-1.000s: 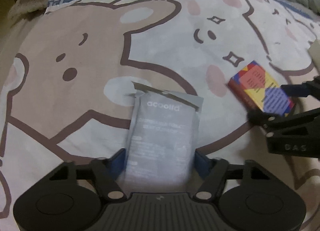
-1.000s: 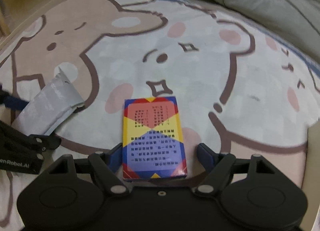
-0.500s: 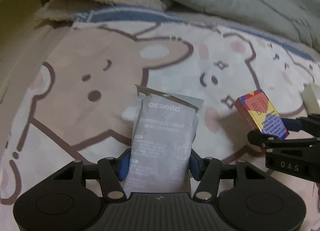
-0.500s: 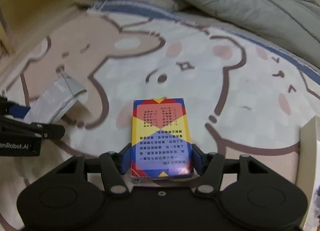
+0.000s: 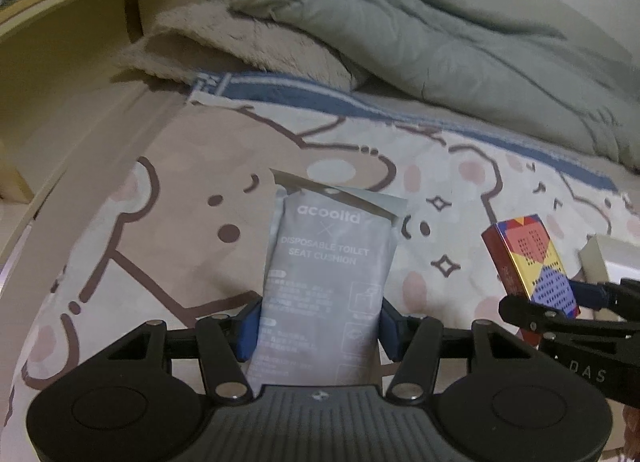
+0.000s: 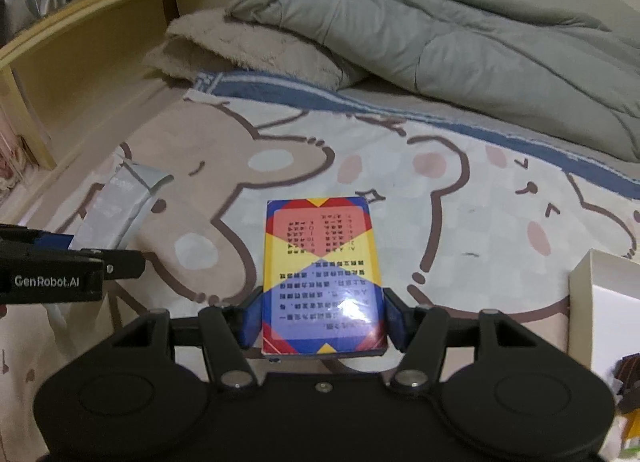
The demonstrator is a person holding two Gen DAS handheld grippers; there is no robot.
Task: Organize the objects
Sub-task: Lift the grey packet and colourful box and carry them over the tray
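Note:
My left gripper (image 5: 318, 328) is shut on a grey toilet-seat-cushion packet (image 5: 328, 274) and holds it lifted above the bear-print blanket (image 5: 160, 198). My right gripper (image 6: 322, 316) is shut on a red, yellow and blue card box (image 6: 322, 270), also held off the blanket. The box shows at the right of the left wrist view (image 5: 532, 266), with the right gripper's fingers around it. The packet shows at the left of the right wrist view (image 6: 120, 202), in the left gripper.
A white open box (image 6: 604, 302) stands at the right edge on the blanket. A grey duvet (image 6: 440, 34) and a beige fluffy pillow (image 6: 248, 50) lie at the back. A wooden bed frame with a shelf (image 6: 92, 46) runs along the left.
Both grippers closed on their items and lifted them off the blanket. Both views have tilted up, so the duvet, pillow and bed frame now show.

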